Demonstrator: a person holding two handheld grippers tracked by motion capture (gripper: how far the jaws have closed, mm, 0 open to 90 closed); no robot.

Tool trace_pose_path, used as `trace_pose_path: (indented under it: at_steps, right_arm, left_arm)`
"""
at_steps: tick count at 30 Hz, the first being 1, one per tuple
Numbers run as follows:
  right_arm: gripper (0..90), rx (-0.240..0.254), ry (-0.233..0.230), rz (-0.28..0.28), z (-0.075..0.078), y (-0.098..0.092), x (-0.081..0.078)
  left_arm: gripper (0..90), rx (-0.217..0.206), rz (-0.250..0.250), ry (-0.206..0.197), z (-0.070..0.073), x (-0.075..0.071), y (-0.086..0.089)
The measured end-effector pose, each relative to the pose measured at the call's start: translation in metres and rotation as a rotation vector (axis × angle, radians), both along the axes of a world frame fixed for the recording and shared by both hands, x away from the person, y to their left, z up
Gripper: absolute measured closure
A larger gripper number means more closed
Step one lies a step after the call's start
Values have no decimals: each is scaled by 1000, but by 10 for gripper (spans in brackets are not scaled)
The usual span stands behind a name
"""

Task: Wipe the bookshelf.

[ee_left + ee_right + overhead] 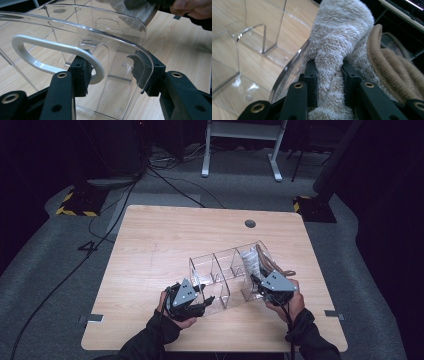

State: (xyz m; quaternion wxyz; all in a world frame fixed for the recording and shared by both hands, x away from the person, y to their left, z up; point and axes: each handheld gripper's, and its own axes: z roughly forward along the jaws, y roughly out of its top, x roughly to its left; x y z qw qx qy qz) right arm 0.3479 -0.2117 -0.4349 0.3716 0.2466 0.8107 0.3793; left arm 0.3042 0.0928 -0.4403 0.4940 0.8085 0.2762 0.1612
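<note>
Resting on the wooden table (pixel 150 250), a clear acrylic organizer (pixel 225 270) sits tilted between both hands. The left gripper (pixel 110 75), jaws about half open, clamps the organizer's end wall together with its white handle (pixel 50 53). The right gripper (pixel 329 82), jaws narrowly parted, pinches a fluffy grey-white sock (pixel 337 42) beside a tan knitted one (pixel 392 70) in an end compartment.

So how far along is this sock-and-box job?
Done: a tan sock already sits in the clear organizer. In hand: the left gripper clamps the organizer's end wall by its white handle; the right gripper pinches a fluffy grey sock. Left: several compartments look empty.
</note>
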Motion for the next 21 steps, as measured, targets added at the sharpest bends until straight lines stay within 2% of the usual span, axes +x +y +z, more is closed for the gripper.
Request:
trace_pose_path:
  at_steps: [5, 7, 9, 10, 12, 15, 17, 19, 21]
  right_arm:
    - [711, -50, 0, 7, -20, 1, -5]
    - [711, -74, 51, 4, -33, 2, -5]
    - [712, -92, 60, 7, -39, 2, -5]
    - [712, -99, 99, 10, -48, 1, -5]
    - [717, -123, 111, 9, -60, 0, -6]
    - [721, -110, 124, 15, -57, -2, -4]
    - [721, -103, 96, 14, -52, -3, -7]
    - [721, -90, 55, 10, -40, -3, -10]
    - [723, -36, 19, 8, -19, -6, -11]
  left_arm:
    - [493, -6, 1, 2, 0, -2, -2]
    - [492, -8, 0, 4, -1, -3, -3]
    - [491, -11, -7, 8, -1, -4, -4]
    - [490, -10, -7, 8, -1, -4, -4]
    - [489, -13, -10, 7, -1, -5, -4]
    - [489, -15, -12, 7, -1, -5, -3]
    - [489, -13, -13, 7, -1, -4, -3]
    - [489, -14, -13, 8, -1, -4, -3]
    - [489, -15, -14, 7, -1, -4, -3]
